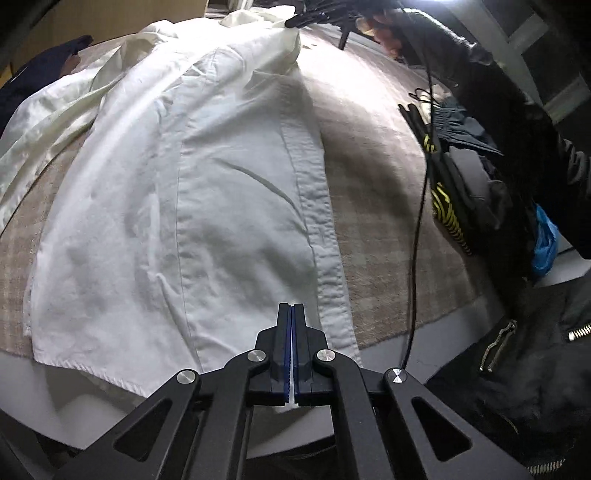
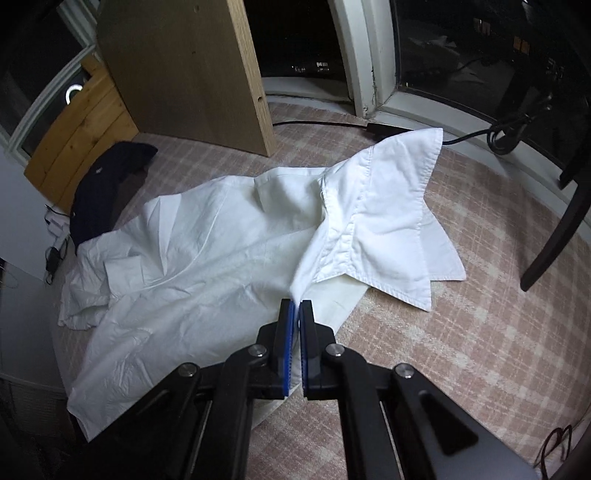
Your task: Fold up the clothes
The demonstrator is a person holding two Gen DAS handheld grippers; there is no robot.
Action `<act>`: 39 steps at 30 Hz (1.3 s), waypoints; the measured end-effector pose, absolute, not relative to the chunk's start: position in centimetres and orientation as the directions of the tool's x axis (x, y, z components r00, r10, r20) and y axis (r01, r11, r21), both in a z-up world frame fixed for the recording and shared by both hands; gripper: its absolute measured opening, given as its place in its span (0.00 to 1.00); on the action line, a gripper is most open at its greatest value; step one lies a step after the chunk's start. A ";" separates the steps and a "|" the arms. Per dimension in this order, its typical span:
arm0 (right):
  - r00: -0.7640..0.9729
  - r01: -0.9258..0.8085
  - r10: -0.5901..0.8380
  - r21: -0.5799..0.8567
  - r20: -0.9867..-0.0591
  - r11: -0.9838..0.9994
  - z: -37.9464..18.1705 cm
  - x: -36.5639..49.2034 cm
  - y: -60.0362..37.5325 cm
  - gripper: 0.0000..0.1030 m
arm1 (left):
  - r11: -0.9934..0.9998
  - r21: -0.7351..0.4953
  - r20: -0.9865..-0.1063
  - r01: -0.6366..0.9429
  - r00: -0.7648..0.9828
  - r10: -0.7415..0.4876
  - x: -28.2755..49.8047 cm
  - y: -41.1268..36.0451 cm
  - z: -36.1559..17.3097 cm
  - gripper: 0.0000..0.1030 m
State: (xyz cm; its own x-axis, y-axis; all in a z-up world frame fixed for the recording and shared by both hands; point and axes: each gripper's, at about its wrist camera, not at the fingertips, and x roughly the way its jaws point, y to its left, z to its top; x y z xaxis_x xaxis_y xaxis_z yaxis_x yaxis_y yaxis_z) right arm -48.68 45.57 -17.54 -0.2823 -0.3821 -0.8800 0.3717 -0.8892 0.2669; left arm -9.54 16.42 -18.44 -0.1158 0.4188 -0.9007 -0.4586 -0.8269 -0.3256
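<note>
A white button-up shirt (image 1: 207,206) lies spread on a plaid blanket (image 1: 373,206), its button placket running down toward me. At the near hem my left gripper (image 1: 291,307) is shut, with a thin sliver of white cloth between its blue pads. In the right wrist view the shirt (image 2: 207,251) shows its collar (image 2: 391,206) standing open. Just below the collar, my right gripper (image 2: 297,303) is shut on a peak of the cloth, which is drawn up to the pads. The left wrist view shows that right gripper (image 1: 295,21) at the far end, held by a hand.
A dark navy garment (image 2: 107,192) lies at the blanket's far left, beside a leaning wooden board (image 2: 184,74). A dark chair leg (image 2: 554,236) stands at the right. A pile of dark clothes (image 1: 461,166) and a black cable (image 1: 417,221) sit by the person's black jacket (image 1: 517,369).
</note>
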 end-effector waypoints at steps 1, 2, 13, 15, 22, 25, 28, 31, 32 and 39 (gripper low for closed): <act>-0.270 0.370 -0.376 0.266 -0.886 -0.890 -17.8 -48.8 45.4 0.11 | -0.821 -0.331 -0.897 -0.465 -0.113 0.426 -9.3 16.6 -18.3 0.00; -0.254 0.365 -0.351 0.247 -0.901 -0.898 -18.3 -48.9 45.1 0.31 | -0.812 -0.340 -0.895 -0.474 -0.102 0.434 -9.1 16.9 -18.4 0.02; -0.238 0.458 -0.286 0.153 -0.928 -0.876 -20.6 -47.4 41.7 0.08 | -0.788 -0.240 -0.932 -0.568 -0.093 0.351 -8.1 19.8 -20.1 0.33; -0.247 0.458 -0.308 0.169 -0.919 -0.873 -20.2 -47.4 41.8 0.05 | -0.789 -0.228 -0.932 -0.571 -0.106 0.346 -8.1 20.0 -20.3 0.10; -0.293 0.420 -0.370 0.229 -0.881 -0.878 -17.6 -47.9 43.0 0.03 | -0.795 -0.391 -0.867 -0.464 -0.105 0.487 -9.3 16.4 -18.7 0.00; -0.294 0.412 -0.372 0.234 -0.880 -0.880 -17.2 -48.3 42.8 0.03 | -0.808 -0.379 -0.864 -0.451 -0.140 0.484 -9.6 15.3 -17.8 0.00; -0.316 0.398 -0.350 0.212 -0.882 -0.893 -17.2 -48.4 42.3 0.03 | -0.809 -0.379 -0.855 -0.450 -0.164 0.492 -9.7 14.7 -17.0 0.00; -0.329 0.375 -0.365 0.234 -0.871 -0.897 -16.9 -48.8 42.2 0.02 | -0.823 -0.399 -0.833 -0.404 -0.216 0.510 -11.0 12.4 -15.7 0.00; -0.338 0.371 -0.368 0.237 -0.866 -0.898 -16.7 -49.0 41.9 0.02 | -0.829 -0.409 -0.824 -0.382 -0.237 0.515 -11.4 11.3 -15.2 0.00; -0.412 0.380 -0.393 0.238 -0.822 -0.894 -12.4 -50.4 38.9 0.02 | -0.896 -0.375 -0.815 -0.238 -0.376 0.441 -13.4 2.4 -13.5 0.00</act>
